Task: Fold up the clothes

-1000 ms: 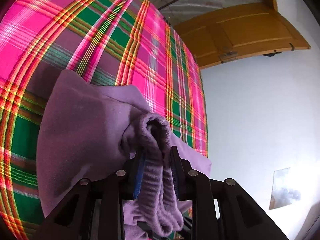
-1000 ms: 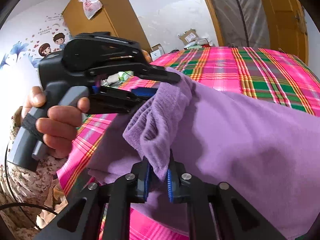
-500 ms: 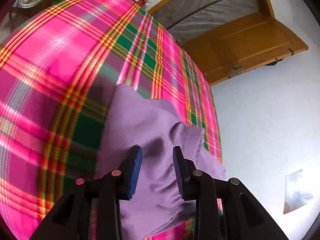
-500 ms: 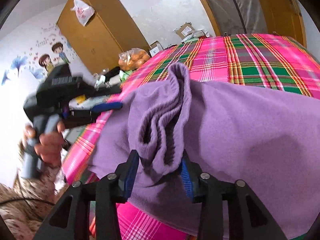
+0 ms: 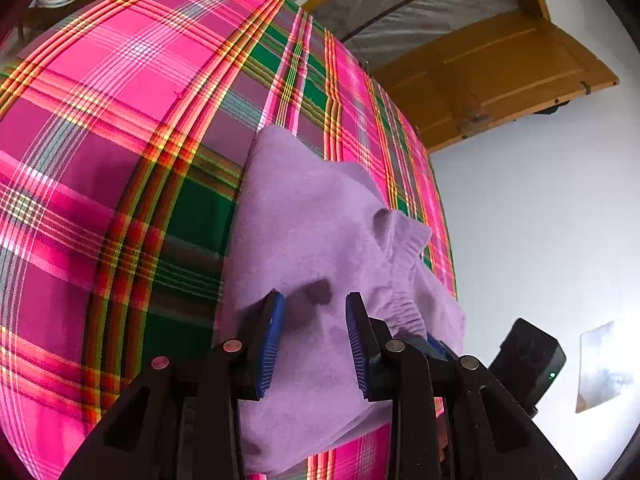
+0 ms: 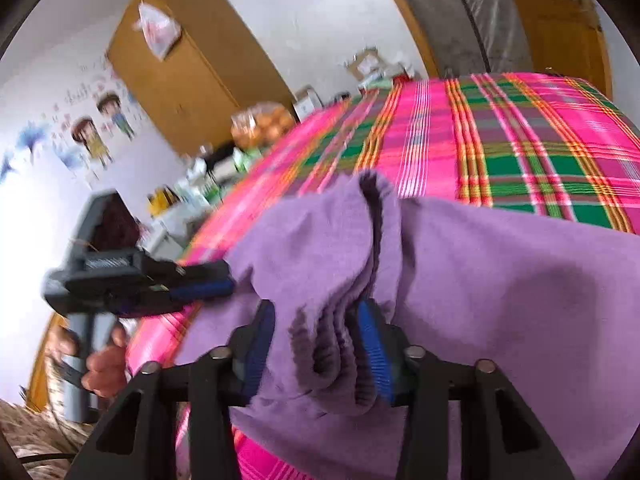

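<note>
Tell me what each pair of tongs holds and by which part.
Left tongs: nothing, open above the purple garment. Right tongs: bunched ribbed edge lies between them; jaws just closing, grip unclear.

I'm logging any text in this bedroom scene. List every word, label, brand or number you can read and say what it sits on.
None can be read.
Wall stickers: cartoon children with faint marks above, too blurred to read.
Left gripper: pale label strip on its body, blurred, unreadable.
Boxes past the plaid bed cover: labels too small to read.
Purple garment: no print visible.
</note>
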Available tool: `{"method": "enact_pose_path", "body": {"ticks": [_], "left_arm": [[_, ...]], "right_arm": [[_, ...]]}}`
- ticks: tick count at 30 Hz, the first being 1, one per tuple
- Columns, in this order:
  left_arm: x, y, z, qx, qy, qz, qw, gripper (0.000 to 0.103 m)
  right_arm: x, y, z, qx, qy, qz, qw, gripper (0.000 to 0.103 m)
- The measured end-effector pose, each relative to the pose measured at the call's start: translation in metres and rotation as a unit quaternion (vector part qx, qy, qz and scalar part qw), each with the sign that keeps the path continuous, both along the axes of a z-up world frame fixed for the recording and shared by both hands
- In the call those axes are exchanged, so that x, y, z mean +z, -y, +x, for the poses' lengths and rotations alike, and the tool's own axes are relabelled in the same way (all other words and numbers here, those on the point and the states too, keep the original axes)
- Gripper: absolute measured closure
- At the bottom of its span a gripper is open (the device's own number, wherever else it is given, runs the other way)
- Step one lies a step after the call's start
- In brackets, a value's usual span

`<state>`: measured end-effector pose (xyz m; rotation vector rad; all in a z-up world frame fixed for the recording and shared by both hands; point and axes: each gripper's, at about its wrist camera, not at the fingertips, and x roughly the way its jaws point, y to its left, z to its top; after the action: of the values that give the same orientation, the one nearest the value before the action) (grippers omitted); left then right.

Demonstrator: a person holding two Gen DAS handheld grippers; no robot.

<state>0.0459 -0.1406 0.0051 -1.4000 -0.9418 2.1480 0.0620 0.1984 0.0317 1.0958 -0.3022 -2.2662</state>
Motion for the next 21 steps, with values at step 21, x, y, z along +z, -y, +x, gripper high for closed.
{"method": "enact_pose_path", "body": {"ticks": [21], "left_arm": [[-0.009, 0.007, -0.001, -0.003, 0.015, -0.004, 0.9999, 0.071]], "right_arm": [[0.005, -0.022, -0.013, -0.047, 0.003, 0.02, 0.999, 0.062]]}}
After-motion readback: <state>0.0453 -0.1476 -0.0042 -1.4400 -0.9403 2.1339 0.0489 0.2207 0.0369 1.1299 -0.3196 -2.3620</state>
